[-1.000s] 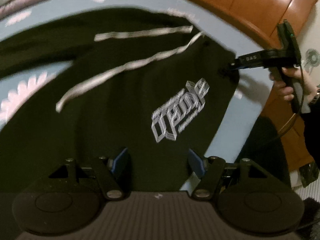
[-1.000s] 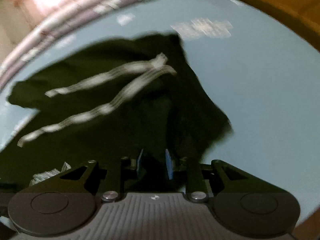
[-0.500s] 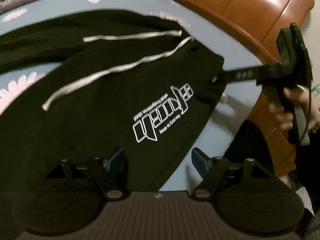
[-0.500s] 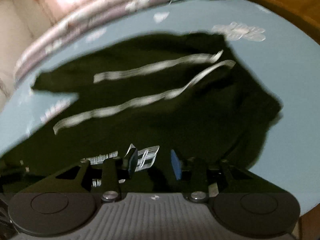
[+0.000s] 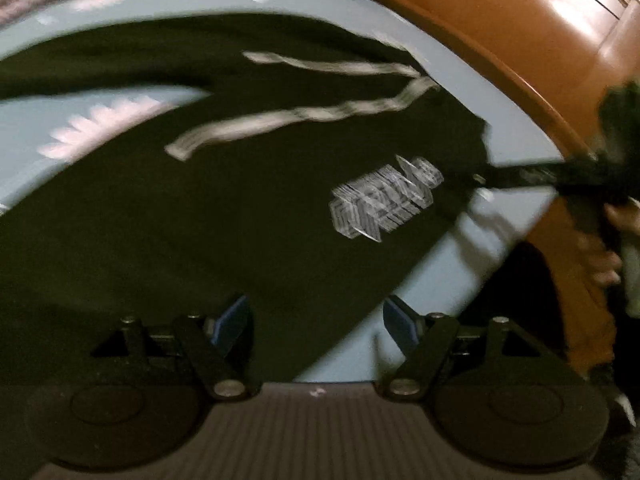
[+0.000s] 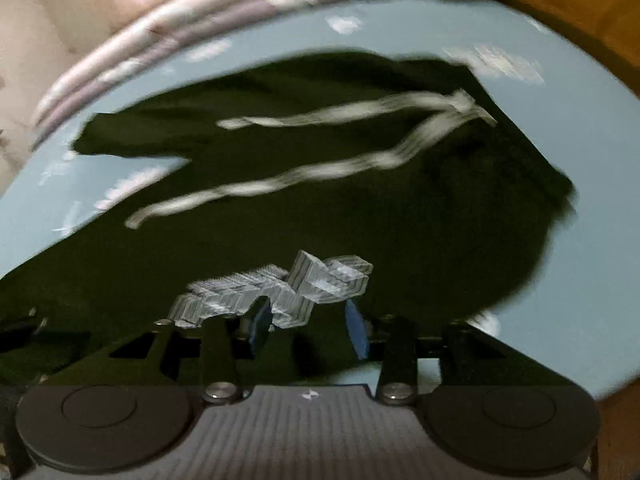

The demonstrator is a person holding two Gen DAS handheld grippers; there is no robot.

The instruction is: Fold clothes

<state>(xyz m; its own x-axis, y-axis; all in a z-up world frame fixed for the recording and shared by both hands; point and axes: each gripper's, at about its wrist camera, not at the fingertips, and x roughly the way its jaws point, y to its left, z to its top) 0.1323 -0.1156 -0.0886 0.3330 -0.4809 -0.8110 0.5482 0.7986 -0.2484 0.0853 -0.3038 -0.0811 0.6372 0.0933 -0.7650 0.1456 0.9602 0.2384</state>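
Lying flat on blue bed sheet: black hoodie w/ white drawstrings.
Left gripper fingers spread, empty; right gripper fingers opening over hoodie, nothing pinched.

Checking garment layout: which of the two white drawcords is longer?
The nearer drawcord, running toward the printed logo; the farther drawcord is clearly shorter.

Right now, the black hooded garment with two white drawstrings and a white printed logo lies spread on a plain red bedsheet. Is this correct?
Not quite: the bedsheet is light blue with pale flower prints, not plain red, as the right wrist view shows. The rest holds: the black hooded garment lies spread on it, with two white drawstrings and a white printed logo.
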